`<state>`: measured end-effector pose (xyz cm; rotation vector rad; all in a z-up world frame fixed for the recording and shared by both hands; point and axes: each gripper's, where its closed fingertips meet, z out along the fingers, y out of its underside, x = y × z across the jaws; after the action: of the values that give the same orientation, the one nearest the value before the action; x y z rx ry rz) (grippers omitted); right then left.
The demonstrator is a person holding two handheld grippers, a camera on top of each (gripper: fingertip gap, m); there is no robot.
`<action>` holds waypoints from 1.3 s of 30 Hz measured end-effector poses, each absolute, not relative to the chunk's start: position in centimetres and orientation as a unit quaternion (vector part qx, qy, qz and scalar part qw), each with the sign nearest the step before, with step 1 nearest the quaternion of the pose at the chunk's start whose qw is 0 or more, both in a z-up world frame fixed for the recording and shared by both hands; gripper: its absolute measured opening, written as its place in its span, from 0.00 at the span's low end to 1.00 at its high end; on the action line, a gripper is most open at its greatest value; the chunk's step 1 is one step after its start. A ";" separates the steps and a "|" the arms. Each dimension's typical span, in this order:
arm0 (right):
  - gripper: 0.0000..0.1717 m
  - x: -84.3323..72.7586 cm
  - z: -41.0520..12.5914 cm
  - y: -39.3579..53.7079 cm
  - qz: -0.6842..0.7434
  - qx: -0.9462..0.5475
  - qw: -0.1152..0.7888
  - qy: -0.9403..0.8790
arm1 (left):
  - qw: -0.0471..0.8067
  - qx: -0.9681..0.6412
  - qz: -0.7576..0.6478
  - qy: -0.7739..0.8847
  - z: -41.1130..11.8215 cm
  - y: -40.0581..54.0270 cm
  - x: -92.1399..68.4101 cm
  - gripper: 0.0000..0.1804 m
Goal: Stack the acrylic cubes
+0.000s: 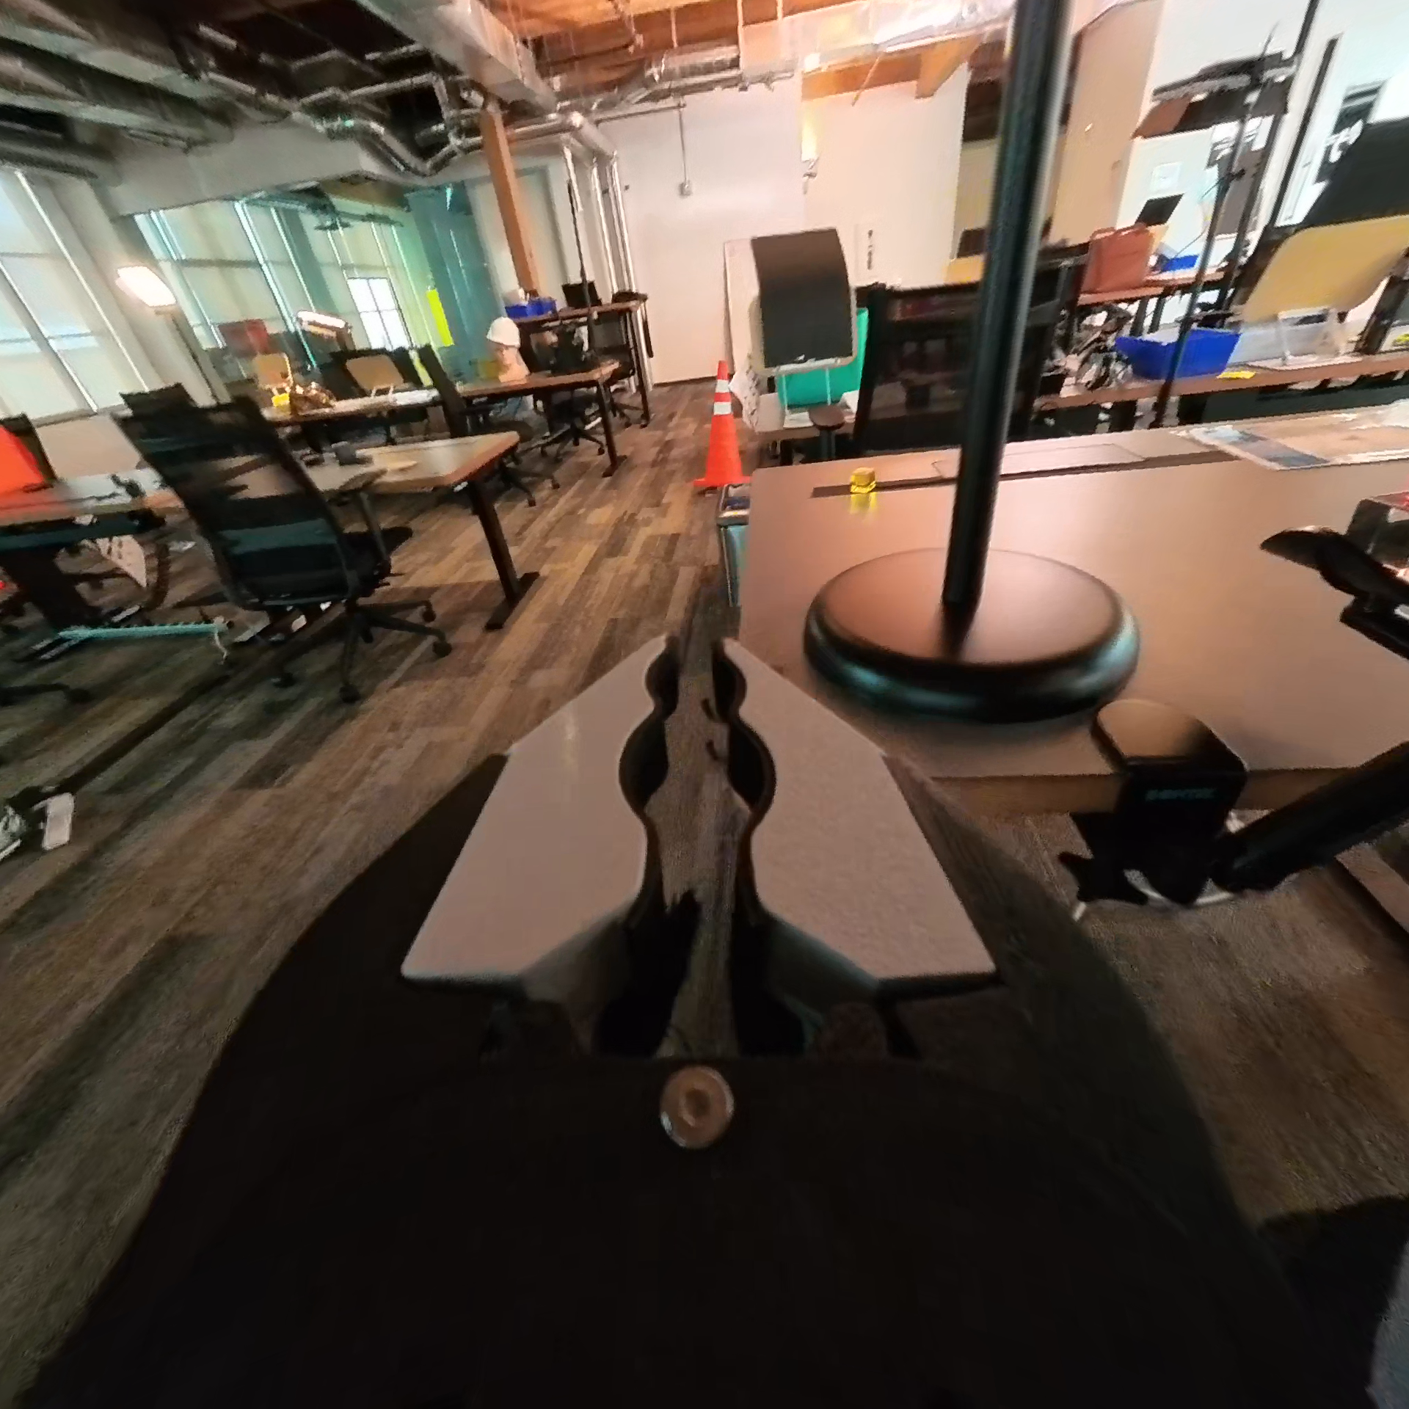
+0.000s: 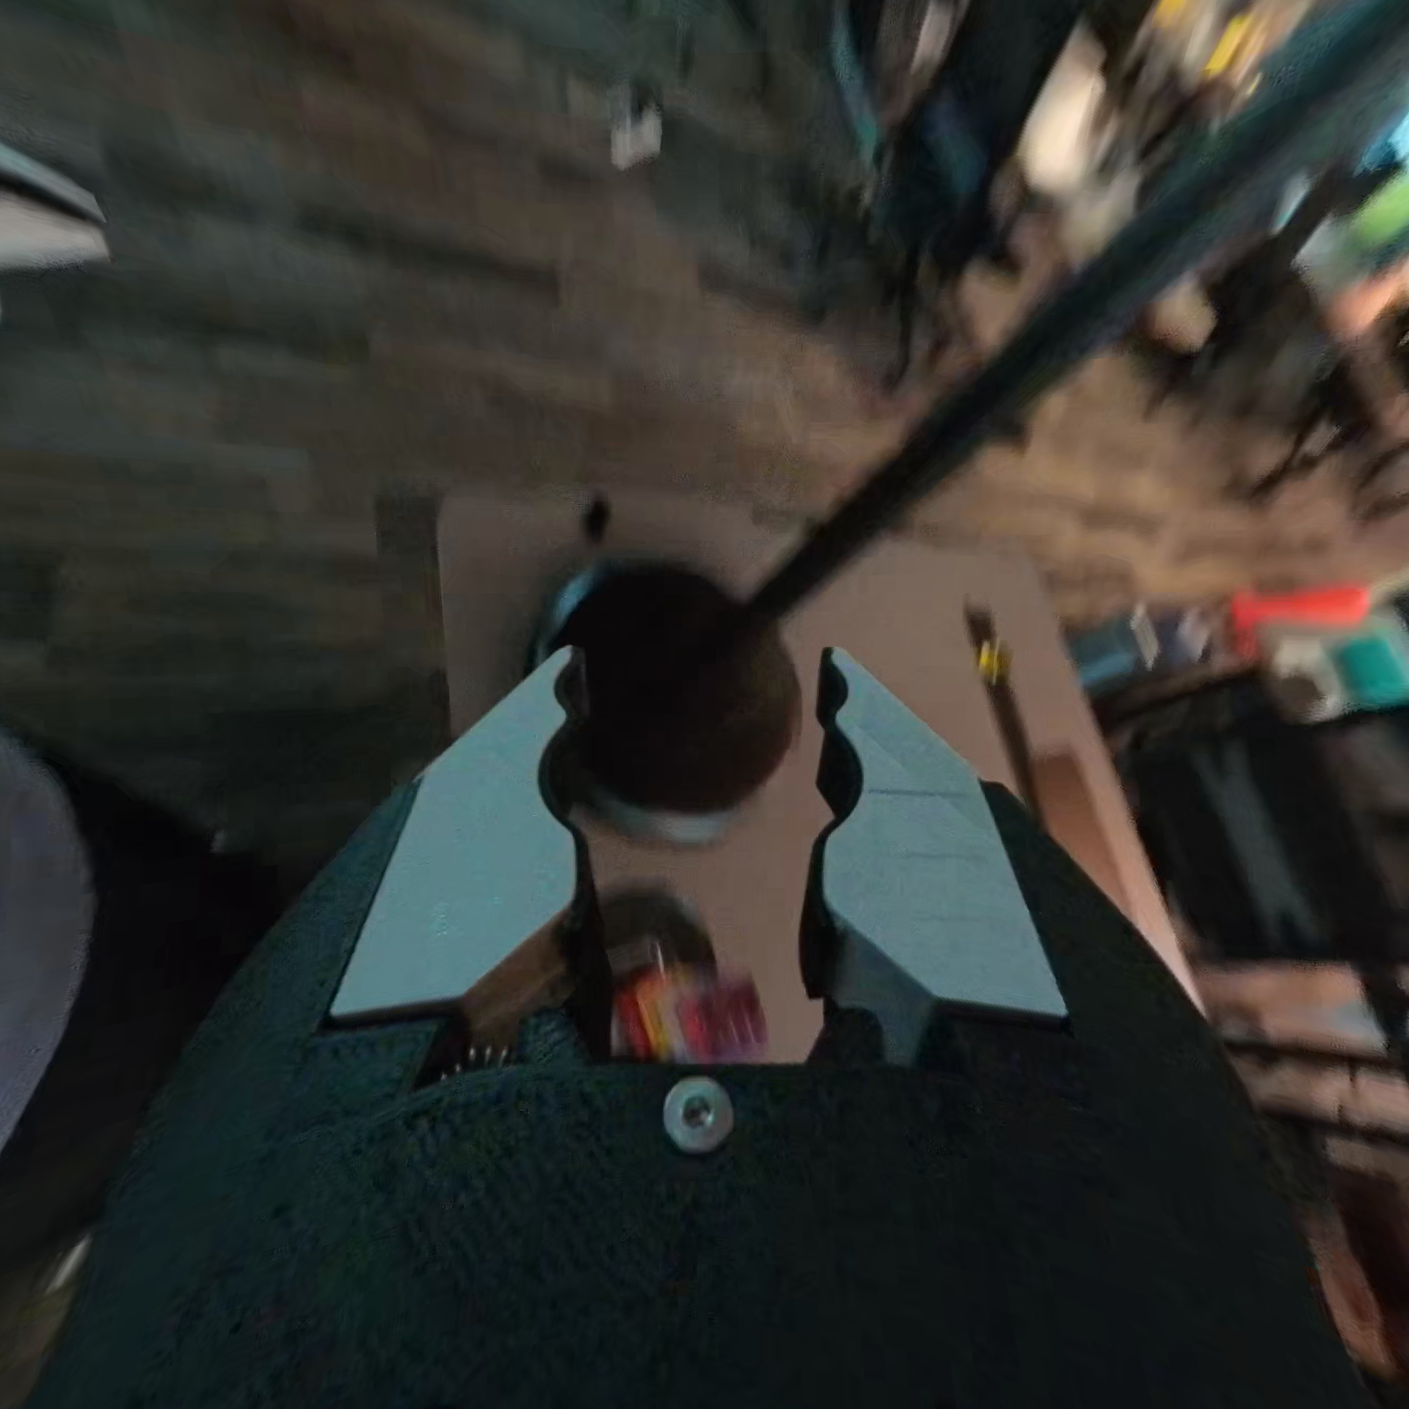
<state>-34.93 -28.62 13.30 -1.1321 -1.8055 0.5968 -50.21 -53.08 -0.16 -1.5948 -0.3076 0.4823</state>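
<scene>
Lamp base, weighted, stands near the table edge; left tongs barely parted, empty; right tongs spread wide above it, empty.

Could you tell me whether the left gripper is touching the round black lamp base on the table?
Apart. The left wrist view shows the left gripper held over the floor, with bare table edge between its fingertips and the lamp base.
</scene>
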 end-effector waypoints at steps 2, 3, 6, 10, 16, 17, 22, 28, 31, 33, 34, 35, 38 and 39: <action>0.34 -39.0 13.0 -32.5 0.285 -0.415 0.503 -0.702 | 0.651 -0.714 0.211 -0.148 0.0 -55.3 -50.8 0.06; 0.33 -41.0 12.4 -34.2 0.302 -0.407 0.518 -0.689 | 0.645 -0.718 0.213 -0.154 0.0 -56.6 -51.0 0.08; 0.35 -46.6 10.3 -39.3 0.377 -0.404 0.509 -0.660 | 0.632 -0.722 0.219 -0.178 0.1 -60.9 -51.8 0.15; 0.35 -52.0 9.4 -44.7 0.475 -0.379 0.504 -0.613 | 0.641 -0.702 0.202 -0.237 0.0 -66.0 -52.8 0.24; 0.36 -59.1 9.7 -47.2 0.524 -0.307 0.535 -0.587 | 0.616 -0.686 0.231 -0.310 -0.4 -70.3 -56.6 0.43; 0.36 -60.5 9.7 -46.9 0.523 -0.302 0.545 -0.582 | 0.610 -0.684 0.256 -0.307 -0.2 -70.8 -57.6 0.44; 0.37 -69.3 9.3 -43.7 0.526 -0.339 0.564 -0.539 | 0.616 -0.661 0.288 -0.317 0.6 -71.0 -64.8 0.54; 0.37 -80.6 6.9 -35.2 0.484 -0.409 0.596 -0.493 | 0.636 -0.644 0.274 -0.326 1.8 -67.6 -77.4 0.56; 0.37 -83.4 4.7 -29.5 0.476 -0.478 0.583 -0.453 | 0.654 -0.656 0.233 -0.296 3.4 -63.1 -83.0 0.56; 0.37 -83.8 3.2 -25.7 0.466 -0.518 0.575 -0.429 | 0.653 -0.676 0.216 -0.265 3.9 -59.6 -86.3 0.56; 0.37 -83.7 2.5 -23.7 0.458 -0.537 0.574 -0.416 | 0.654 -0.682 0.211 -0.251 3.9 -57.9 -87.9 0.55; 0.37 -83.3 1.9 -21.8 0.447 -0.554 0.575 -0.402 | 0.658 -0.684 0.206 -0.238 3.9 -56.1 -89.3 0.55; 0.37 -81.2 -0.2 -16.6 0.402 -0.608 0.582 -0.361 | 0.681 -0.681 0.177 -0.202 3.8 -50.1 -92.8 0.56; 0.37 -80.3 -0.8 -15.1 0.382 -0.622 0.587 -0.350 | 0.688 -0.683 0.162 -0.184 3.6 -47.9 -93.5 0.56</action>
<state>-80.33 -15.10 -0.81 -1.4511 -0.8149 0.8915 -93.54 -47.91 3.60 -1.5293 -0.4128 0.3628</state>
